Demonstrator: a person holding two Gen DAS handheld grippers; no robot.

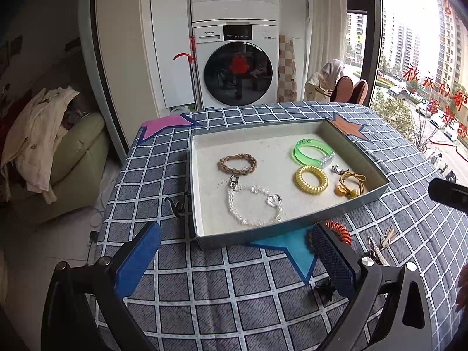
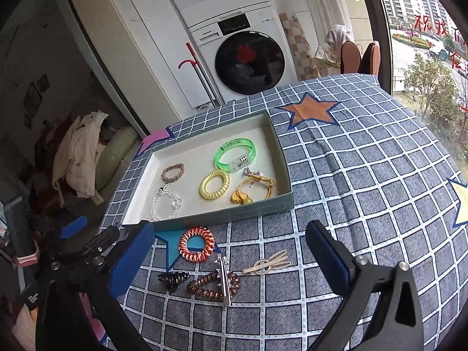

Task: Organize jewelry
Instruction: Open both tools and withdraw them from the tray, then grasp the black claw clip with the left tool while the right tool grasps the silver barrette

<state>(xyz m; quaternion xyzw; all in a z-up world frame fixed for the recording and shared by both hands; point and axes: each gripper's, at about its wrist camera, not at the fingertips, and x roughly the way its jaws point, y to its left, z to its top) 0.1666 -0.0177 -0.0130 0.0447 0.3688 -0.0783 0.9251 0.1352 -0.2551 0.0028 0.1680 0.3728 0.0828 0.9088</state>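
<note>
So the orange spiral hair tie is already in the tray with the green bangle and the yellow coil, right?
Not quite. The orange spiral hair tie lies on the checked cloth in front of the tray, outside it, as the right wrist view shows. The green bangle and yellow coil are in the tray.

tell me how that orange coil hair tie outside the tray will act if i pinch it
The orange coil hair tie looks like springy spiral plastic, so it will probably squash and stretch rather than stay stiff. It lies flat, so rolling seems unlikely. Its glossy coils may slip between the fingers.
</note>
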